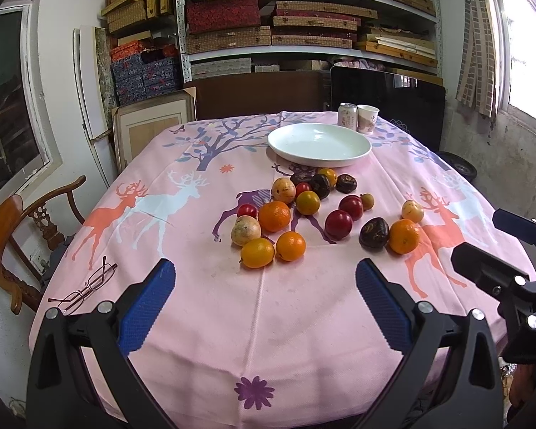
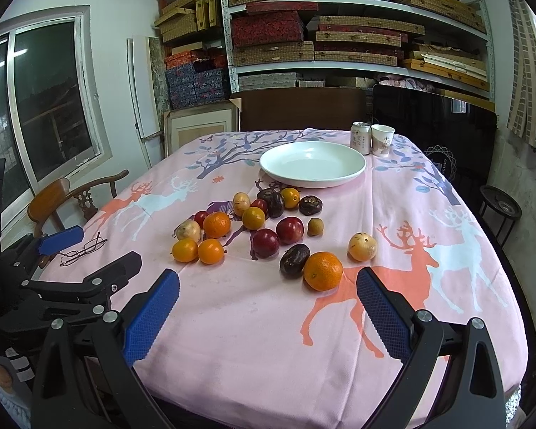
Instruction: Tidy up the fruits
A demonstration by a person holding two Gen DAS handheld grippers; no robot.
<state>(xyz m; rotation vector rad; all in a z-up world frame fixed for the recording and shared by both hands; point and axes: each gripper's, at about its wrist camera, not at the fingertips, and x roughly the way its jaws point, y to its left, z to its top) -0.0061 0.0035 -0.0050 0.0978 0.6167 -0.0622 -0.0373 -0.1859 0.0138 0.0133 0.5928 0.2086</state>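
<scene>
Several loose fruits lie mid-table on the pink deer tablecloth [image 1: 203, 307]: oranges [image 1: 274, 215] [image 2: 323, 270], red plums [image 1: 338, 224] [image 2: 265, 242], dark wrinkled fruits [image 1: 373, 233] [image 2: 294, 260] and pale round fruits [image 1: 245, 230] [image 2: 362, 247]. A white empty plate [image 1: 318, 144] [image 2: 312, 163] sits behind them. My left gripper [image 1: 264, 286] is open and empty, low over the near edge, short of the fruits. My right gripper [image 2: 268, 293] is open and empty, just short of the nearest orange. Each gripper shows at the side of the other's view.
A drink can [image 1: 347, 116] [image 2: 361, 137] and a paper cup [image 1: 367, 118] [image 2: 382, 140] stand behind the plate. Glasses [image 1: 85, 286] [image 2: 84, 249] lie at the table's near left. A wooden chair [image 1: 21, 236] stands at the left. Shelves of boxes fill the back wall.
</scene>
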